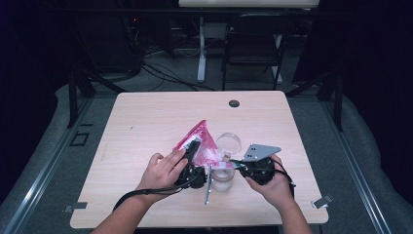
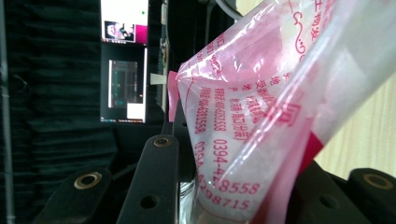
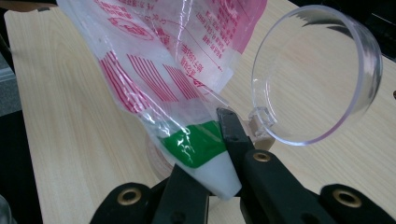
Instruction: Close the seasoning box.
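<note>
A pink and clear plastic bag (image 1: 200, 138) printed with red writing is held up over the table (image 1: 146, 122), with white granules inside (image 2: 243, 140). My left gripper (image 1: 195, 147) is shut on the bag's upper part, which sits between the two black jaws (image 2: 233, 186). My right gripper (image 1: 233, 163) is shut on the bag's lower corner, white with a green patch (image 3: 201, 144), just above a clear jar (image 1: 223, 179). The jar's round clear lid (image 1: 229, 143) stands flipped up on its hinge (image 3: 317, 70) beside the bag (image 3: 154, 60).
A thin metal tool (image 1: 208, 187) lies left of the jar, near the front edge. A dark cable hole (image 1: 234, 103) marks the table's far middle. Bare wood stretches left and far. A black chair (image 1: 255, 44) and a desk leg stand beyond.
</note>
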The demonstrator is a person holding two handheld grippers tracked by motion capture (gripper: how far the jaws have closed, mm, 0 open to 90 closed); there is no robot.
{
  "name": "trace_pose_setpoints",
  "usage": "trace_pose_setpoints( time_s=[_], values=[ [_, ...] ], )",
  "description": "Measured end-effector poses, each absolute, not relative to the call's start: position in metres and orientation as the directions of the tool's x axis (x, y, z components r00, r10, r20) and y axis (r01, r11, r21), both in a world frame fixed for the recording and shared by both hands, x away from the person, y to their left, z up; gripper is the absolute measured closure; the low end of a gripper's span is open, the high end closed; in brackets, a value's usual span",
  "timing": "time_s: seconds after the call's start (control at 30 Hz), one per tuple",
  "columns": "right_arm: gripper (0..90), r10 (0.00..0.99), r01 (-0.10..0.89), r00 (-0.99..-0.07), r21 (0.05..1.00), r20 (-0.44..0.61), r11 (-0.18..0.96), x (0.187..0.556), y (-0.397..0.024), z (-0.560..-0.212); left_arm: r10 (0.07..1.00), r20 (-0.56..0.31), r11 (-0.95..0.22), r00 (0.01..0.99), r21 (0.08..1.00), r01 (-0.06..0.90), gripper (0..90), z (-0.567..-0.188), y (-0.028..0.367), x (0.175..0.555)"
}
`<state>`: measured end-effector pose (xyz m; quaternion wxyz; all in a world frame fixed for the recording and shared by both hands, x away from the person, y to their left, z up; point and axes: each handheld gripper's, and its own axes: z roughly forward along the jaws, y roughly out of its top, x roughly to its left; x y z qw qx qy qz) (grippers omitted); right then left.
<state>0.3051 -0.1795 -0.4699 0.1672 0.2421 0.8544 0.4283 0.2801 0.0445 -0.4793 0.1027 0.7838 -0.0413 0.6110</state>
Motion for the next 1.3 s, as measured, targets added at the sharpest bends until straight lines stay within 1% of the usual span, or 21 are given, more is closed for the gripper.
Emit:
trace_pose_setpoints(
  time_s=[0.2, 0.3, 0.67, 0.77, 1.3],
  values=[
    [90.0, 0.556, 0.267, -0.827, 0.813, -0.081, 0.517, 0.305, -0.178, -0.47, 0.079, 0.962, -0.974, 0.26, 0.13, -0.185, 74.2, -0.48, 0.047, 0.28],
    [90.0, 0.556, 0.268, -0.827, 0.813, -0.081, 0.517, 0.305, -0.178, -0.47, 0.103, 0.956, -0.971, 0.274, 0.156, -0.181, 74.1, -0.482, 0.048, 0.281],
    [90.0, 0.556, 0.262, -0.827, 0.816, -0.085, 0.515, 0.304, -0.177, -0.469, 0.126, 0.947, -0.969, 0.294, 0.181, -0.168, 73.7, -0.486, 0.051, 0.282],
    [90.0, 0.552, 0.259, -0.829, 0.816, -0.087, 0.518, 0.304, -0.176, -0.469, 0.15, 0.938, -0.965, 0.312, 0.208, -0.161, 73.4, -0.488, 0.053, 0.282],
    [90.0, 0.556, 0.249, -0.825, 0.822, -0.097, 0.513, 0.302, -0.175, -0.467, 0.2, 0.918, -0.956, 0.342, 0.26, -0.138, 73.0, -0.492, 0.056, 0.284]
  ],
)
